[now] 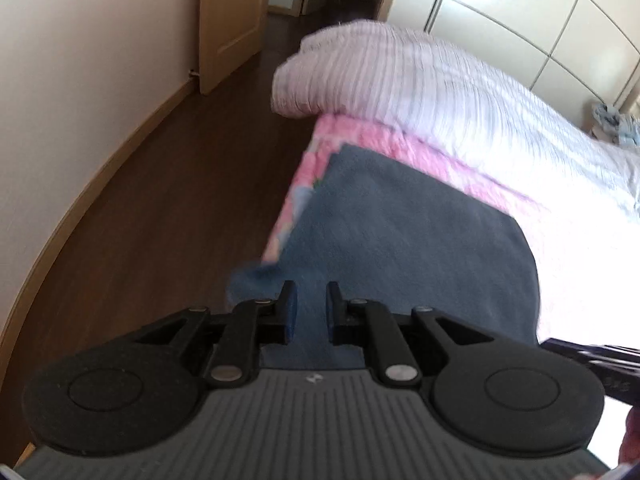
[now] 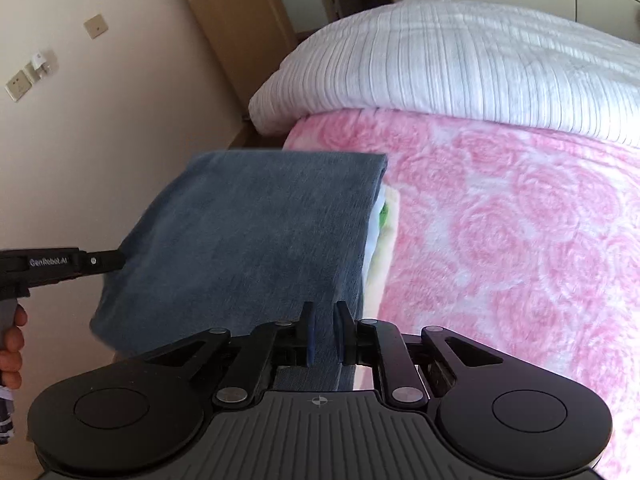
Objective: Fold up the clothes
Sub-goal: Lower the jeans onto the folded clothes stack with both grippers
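Observation:
A blue-grey garment, folded flat, is held up over the left edge of the bed. In the right wrist view my right gripper is shut on its near right corner, with cloth pinched between the blue pads. My left gripper clamps the garment's left edge, and a person's hand holds its handle. In the left wrist view the garment runs between the fingers of my left gripper, which is shut on it. My right gripper's body shows at the right edge.
The bed carries a pink rose-patterned blanket and a folded white striped quilt at its far end. Dark wood floor lies left of the bed, beside a cream wall and an open door. White wardrobe doors stand behind.

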The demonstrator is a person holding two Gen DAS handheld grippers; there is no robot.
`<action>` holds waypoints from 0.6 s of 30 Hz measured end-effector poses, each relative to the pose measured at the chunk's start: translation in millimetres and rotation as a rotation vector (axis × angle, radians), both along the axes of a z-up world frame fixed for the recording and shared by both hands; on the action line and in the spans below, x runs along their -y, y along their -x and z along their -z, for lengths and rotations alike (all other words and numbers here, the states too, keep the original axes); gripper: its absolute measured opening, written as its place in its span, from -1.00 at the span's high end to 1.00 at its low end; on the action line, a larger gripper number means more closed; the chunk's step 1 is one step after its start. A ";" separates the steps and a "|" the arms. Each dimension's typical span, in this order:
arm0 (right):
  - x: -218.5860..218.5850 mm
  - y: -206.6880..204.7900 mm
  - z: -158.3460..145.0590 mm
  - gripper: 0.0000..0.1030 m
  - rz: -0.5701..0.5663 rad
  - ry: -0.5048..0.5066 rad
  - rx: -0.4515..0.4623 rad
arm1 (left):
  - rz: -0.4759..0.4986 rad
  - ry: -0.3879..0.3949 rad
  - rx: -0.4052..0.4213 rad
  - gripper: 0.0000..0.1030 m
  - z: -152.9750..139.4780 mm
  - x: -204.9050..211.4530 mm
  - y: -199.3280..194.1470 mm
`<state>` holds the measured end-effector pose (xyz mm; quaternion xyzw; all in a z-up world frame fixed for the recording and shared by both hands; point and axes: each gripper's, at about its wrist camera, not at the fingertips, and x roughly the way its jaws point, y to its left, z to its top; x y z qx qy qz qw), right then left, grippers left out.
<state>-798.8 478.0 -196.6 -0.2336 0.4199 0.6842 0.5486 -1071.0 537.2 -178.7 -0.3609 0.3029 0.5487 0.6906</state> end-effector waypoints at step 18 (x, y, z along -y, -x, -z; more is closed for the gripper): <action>38.8 19.9 -57.3 0.01 -0.100 0.087 0.088 | -0.004 0.002 -0.131 0.38 -87.3 79.2 -53.0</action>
